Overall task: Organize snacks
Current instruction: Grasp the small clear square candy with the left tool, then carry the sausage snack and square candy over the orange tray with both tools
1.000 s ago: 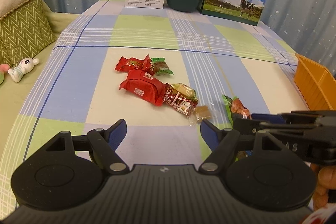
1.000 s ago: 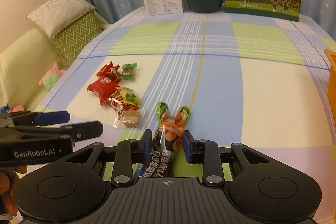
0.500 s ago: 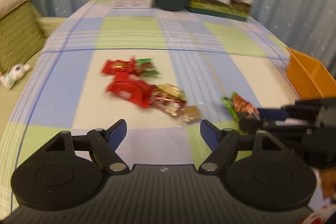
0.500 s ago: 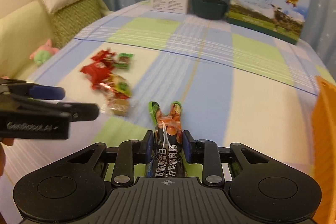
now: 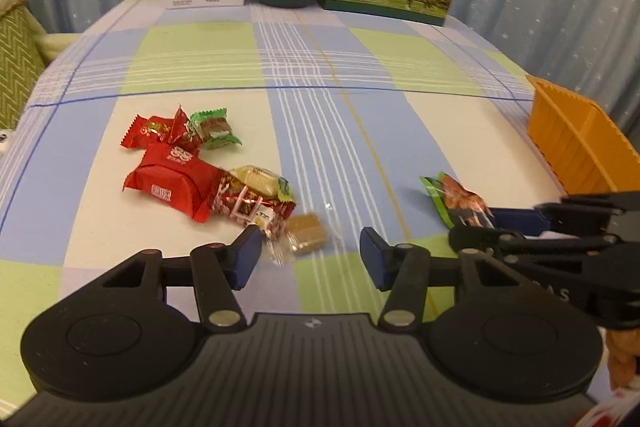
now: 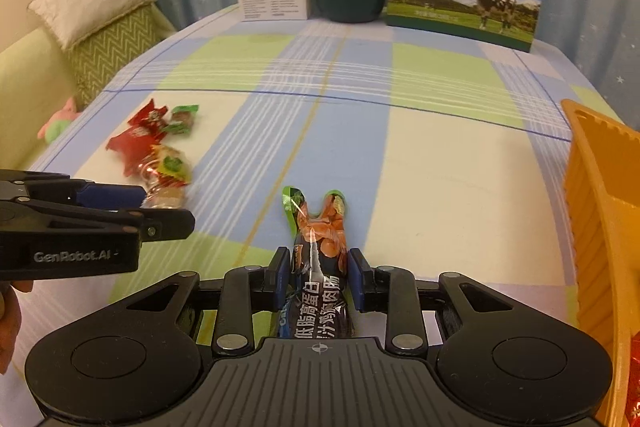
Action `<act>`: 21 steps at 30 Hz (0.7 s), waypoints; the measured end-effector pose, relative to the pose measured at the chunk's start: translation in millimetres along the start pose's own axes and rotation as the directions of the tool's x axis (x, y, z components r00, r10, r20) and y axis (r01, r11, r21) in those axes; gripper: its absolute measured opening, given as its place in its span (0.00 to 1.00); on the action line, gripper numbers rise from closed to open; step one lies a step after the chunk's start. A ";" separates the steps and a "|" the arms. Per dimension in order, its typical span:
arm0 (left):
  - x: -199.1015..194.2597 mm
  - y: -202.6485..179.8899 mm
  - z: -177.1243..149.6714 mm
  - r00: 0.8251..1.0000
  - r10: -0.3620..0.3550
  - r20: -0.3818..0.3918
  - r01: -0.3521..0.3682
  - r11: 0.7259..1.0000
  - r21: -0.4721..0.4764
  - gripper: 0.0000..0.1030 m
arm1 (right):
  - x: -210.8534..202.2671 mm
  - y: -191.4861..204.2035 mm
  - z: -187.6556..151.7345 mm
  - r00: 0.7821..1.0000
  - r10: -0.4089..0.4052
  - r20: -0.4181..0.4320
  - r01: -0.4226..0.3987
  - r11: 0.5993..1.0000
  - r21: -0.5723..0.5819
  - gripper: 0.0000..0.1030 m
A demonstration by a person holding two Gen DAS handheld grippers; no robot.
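A dark sausage packet (image 6: 318,267) is clamped between the pads of the right tool (image 6: 319,279), an orange bin (image 6: 600,195) just to its right. The left tool (image 5: 310,255) is closing, with a clear-wrapped brown candy (image 5: 306,233) between its pads, untouched, on the checked surface (image 5: 340,131).

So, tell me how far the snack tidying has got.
Done: one red packet seems to lie in the orange bin. In hand: the right tongs grip a sausage stick; the left tongs are closing around a clear-wrapped candy. Left: the pile of sweets on the tablecloth.
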State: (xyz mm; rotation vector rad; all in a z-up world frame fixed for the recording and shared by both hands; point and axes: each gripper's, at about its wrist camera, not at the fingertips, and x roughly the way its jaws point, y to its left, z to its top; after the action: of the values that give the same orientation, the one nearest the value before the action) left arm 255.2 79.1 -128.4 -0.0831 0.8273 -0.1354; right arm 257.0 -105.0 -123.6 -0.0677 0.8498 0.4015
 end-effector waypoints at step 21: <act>-17.2 -25.0 -18.8 0.999 0.035 0.014 -0.036 0.999 0.025 0.31 | -8.9 0.5 -5.6 1.000 -0.010 0.010 0.009 1.000 0.019 0.29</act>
State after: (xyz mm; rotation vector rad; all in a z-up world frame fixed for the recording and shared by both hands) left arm 227.6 56.7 -125.4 -0.0451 0.8128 -0.1118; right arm 247.5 -108.6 -120.7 -0.0518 0.8432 0.3843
